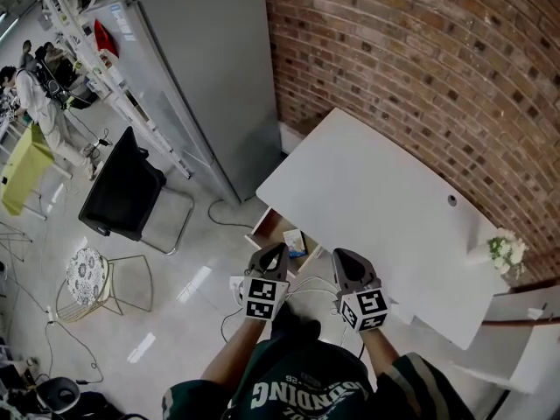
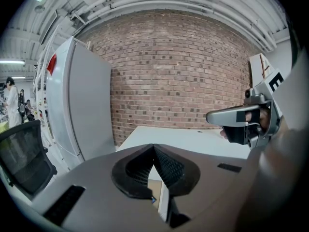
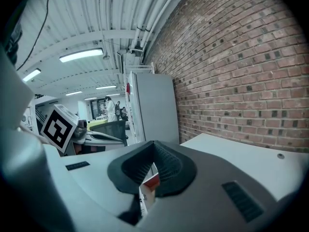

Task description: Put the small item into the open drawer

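Under the white desk's (image 1: 376, 199) near-left corner the drawer (image 1: 268, 226) stands open, and a small blue-and-white item (image 1: 295, 243) lies inside it. My left gripper (image 1: 280, 248) hovers just short of the drawer; its jaws are shut with nothing between them (image 2: 153, 146). My right gripper (image 1: 337, 254) is level with it at the desk's edge, jaws also meeting at the tips (image 3: 154, 143). In the right gripper view a small red-and-white thing (image 3: 147, 190) shows in the gap behind the tips; whether it is held I cannot tell. The left gripper view shows the right gripper (image 2: 212, 116) at right.
A brick wall (image 1: 420, 51) runs behind the desk. A tall grey cabinet (image 1: 201, 68) stands left of it. A black office chair (image 1: 122, 186) and a wire stool (image 1: 87, 274) are on the floor at left. A small flower pot (image 1: 503, 250) sits on the desk's right end.
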